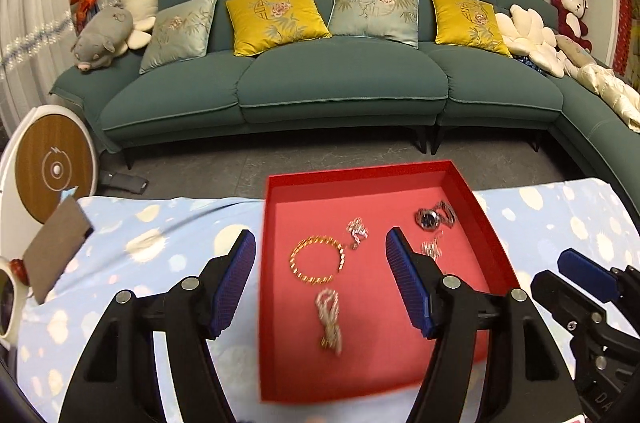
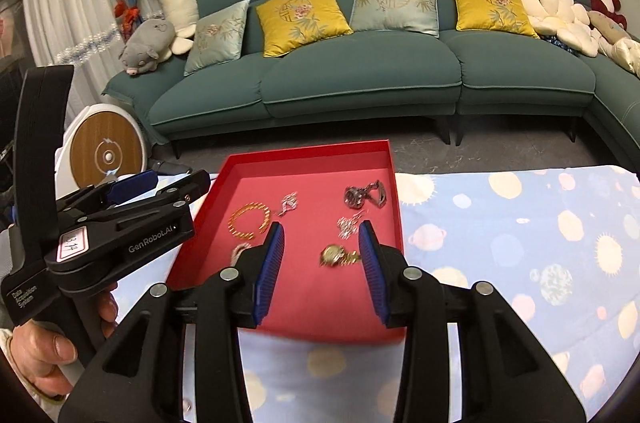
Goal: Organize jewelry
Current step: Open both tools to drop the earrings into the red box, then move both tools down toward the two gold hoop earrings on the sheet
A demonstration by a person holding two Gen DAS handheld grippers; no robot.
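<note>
Patterned tablecloth [image 2: 520, 243], red tray [image 1: 480, 219] (jewelry inside), claws apart

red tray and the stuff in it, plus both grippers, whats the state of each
red tray: open, on the cloth
gold bracelet: lying flat in tray
pale chain: bunched in tray
silver watch: in tray, far corner
gold watch: in tray
left gripper: open, empty
right gripper: open, empty
</note>
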